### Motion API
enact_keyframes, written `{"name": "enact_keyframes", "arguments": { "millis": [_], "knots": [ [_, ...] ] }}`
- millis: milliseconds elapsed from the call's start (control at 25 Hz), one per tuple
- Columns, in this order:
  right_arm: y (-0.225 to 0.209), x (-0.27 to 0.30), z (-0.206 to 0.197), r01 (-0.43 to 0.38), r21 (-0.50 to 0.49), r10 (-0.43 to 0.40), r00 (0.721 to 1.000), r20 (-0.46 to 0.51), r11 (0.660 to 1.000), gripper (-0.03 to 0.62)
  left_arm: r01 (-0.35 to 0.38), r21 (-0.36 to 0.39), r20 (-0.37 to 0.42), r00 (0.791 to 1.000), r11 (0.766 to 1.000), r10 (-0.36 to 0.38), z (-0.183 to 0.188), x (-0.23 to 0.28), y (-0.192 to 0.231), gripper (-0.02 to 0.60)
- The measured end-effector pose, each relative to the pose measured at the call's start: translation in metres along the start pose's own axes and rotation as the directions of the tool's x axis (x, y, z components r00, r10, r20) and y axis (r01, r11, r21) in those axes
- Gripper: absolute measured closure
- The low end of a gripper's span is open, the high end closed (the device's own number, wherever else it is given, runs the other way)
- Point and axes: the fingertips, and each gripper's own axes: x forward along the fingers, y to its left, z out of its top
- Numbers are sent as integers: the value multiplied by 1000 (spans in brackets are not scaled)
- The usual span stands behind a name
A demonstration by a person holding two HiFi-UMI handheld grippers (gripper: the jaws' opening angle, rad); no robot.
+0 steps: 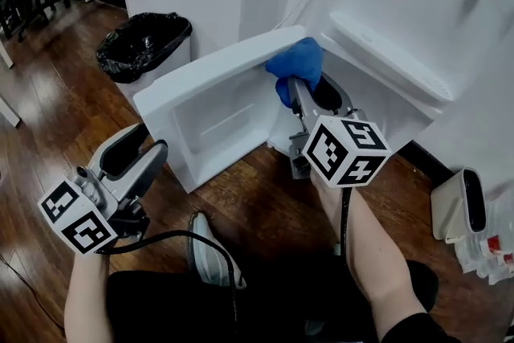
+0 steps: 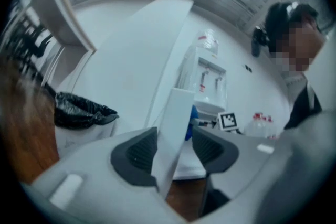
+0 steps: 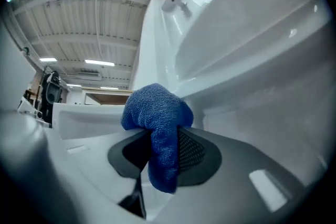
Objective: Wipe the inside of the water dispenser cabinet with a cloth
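Note:
The white water dispenser [image 1: 418,12] stands at the right with its lower cabinet door [image 1: 217,76] swung open toward me. My right gripper [image 1: 312,91] is shut on a blue cloth [image 1: 297,64], held up at the top of the cabinet opening, just under the drip ledge. In the right gripper view the blue cloth [image 3: 160,118] bulges out over the jaws of my right gripper [image 3: 163,155] next to the white dispenser wall [image 3: 252,34]. My left gripper [image 1: 152,142] is at the door's outer edge. The door's edge [image 2: 176,123] stands between the jaws of my left gripper [image 2: 176,149], with a gap on its right side.
A bin with a black bag [image 1: 144,44] stands left of the door on the wood floor. A white appliance [image 1: 458,205] and bottles [image 1: 490,245] sit at the right. My shoe [image 1: 205,249] is below the door. A person [image 2: 310,107] shows at the right.

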Motion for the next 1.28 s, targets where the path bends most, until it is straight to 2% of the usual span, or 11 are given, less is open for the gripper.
{"name": "enact_keyframes", "arguments": {
  "millis": [80, 160, 240, 360, 440, 560, 720, 880, 960, 1080, 1280],
  "knots": [
    [31, -1, 1, -85, -9, 85, 996, 0, 996, 479, 11, 166, -66, 998, 986, 0, -5, 0, -12, 371],
    [67, -7, -2, -176, -29, 176, 984, -7, 984, 479, 22, 267, -110, 994, 963, 8, -9, -1, -20, 371],
    [107, -15, -8, -283, -89, 282, 959, -23, 955, 479, 17, 313, -126, 992, 950, 24, -11, 0, -22, 371],
    [174, -35, -20, -477, -230, 472, 878, -82, 848, 479, 4, 317, -121, 992, 948, 36, -12, 1, -22, 371],
    [194, -41, -27, -532, -265, 524, 845, -104, 804, 480, -4, 317, -114, 993, 948, 43, -12, 1, -22, 373],
    [157, -25, -33, -468, -209, 460, 884, -86, 859, 479, -6, 321, -108, 993, 947, 43, -13, 1, -23, 373],
    [65, 3, -38, -230, -81, 222, 970, -95, 970, 479, 7, 330, -114, 993, 944, 33, -13, 0, -25, 388],
    [9, 12, -40, -51, -52, 46, 995, -88, 997, 479, 12, 341, -142, 989, 940, 38, -21, 4, -24, 403],
    [18, 15, -50, -73, -38, 69, 992, -106, 997, 479, 5, 340, -153, 987, 940, 50, -25, 6, -23, 402],
    [69, 9, -69, -196, -49, 187, 971, -149, 979, 479, -32, 345, -153, 984, 938, 90, -28, 6, -17, 402],
    [153, -11, -71, -474, -98, 453, 873, -184, 875, 479, -82, 350, -147, 979, 933, 142, -29, 9, -7, 402]
  ]
}}
